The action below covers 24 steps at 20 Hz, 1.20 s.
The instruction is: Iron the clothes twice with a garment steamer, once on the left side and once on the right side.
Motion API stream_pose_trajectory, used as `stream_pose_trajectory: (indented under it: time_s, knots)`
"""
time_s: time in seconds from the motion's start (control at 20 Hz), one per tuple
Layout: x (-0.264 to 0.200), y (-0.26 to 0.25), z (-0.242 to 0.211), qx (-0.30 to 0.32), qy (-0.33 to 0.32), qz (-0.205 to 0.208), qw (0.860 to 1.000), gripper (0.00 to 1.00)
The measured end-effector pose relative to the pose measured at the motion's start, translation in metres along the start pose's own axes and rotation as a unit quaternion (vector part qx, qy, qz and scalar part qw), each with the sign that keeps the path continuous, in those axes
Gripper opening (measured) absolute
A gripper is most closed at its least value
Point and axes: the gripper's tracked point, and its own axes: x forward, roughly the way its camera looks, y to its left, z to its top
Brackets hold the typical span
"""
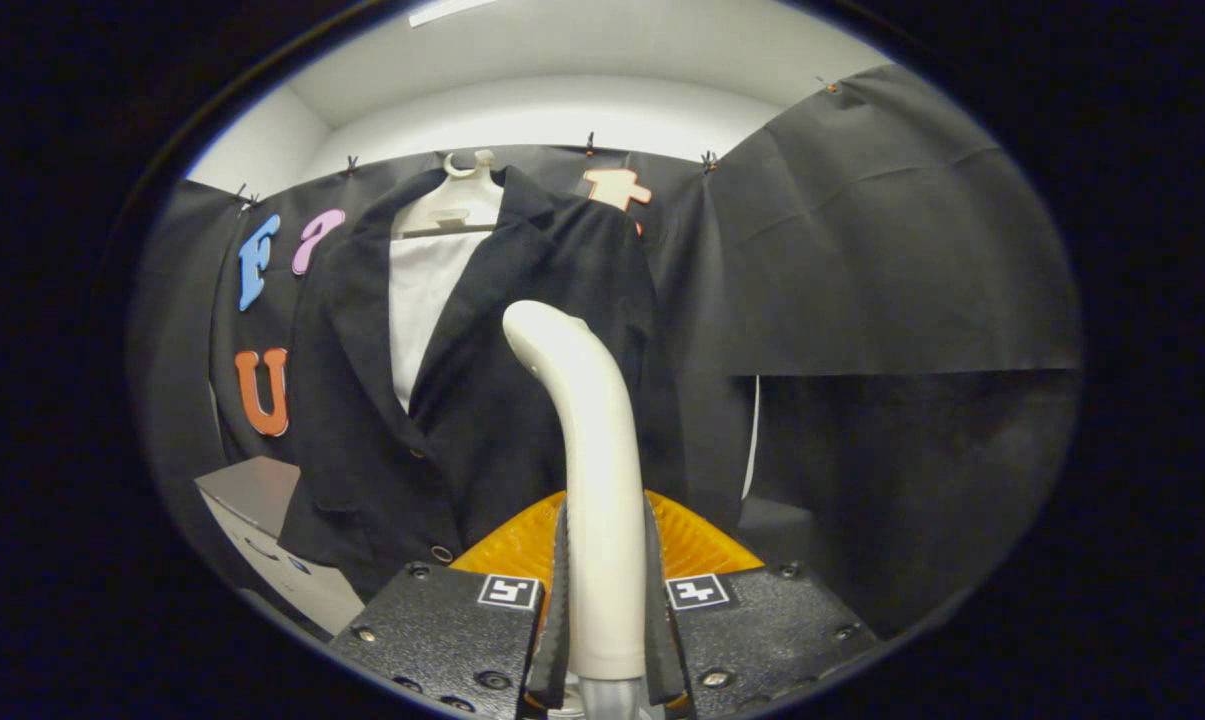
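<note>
Steamer in hand: we have the gripper clenched on its pale handle, one finger pressing on each side of the shaft, so the tool stands upright between them and curves forward at the top toward the clothes. The grip looks square and firm, with the handle centred between the fingers and the start of a grey hose showing just below.

Beyond the fingers hangs the garment we are to iron, a dark jacket on a pale hanger hooked at the top of the booth's black cloth wall. The jacket falls open at the collar over a white shirt, and its buttoned front reaches down to just ahead of the fingers. The steamer's head sits in front of the jacket's right panel as we face it, near it, though we cannot tell whether it touches the cloth. A grey cabinet stands below the jacket's other side.

As for progress, we judge the pick-up done, since the tool is held and raised before the garment. We see no steam and no mark on the fabric that would tell us whether either pass has been made, so we cannot say. At most, both strokes remain: one down the left side and one down the right.
</note>
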Motion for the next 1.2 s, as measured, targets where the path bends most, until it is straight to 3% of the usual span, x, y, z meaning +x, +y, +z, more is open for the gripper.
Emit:
stream_pose_trajectory:
  time_s: [1.2]
  knots:
    - [-0.031, 0.003, -0.136, -0.043, 0.099, -0.019, 0.994, 0.33]
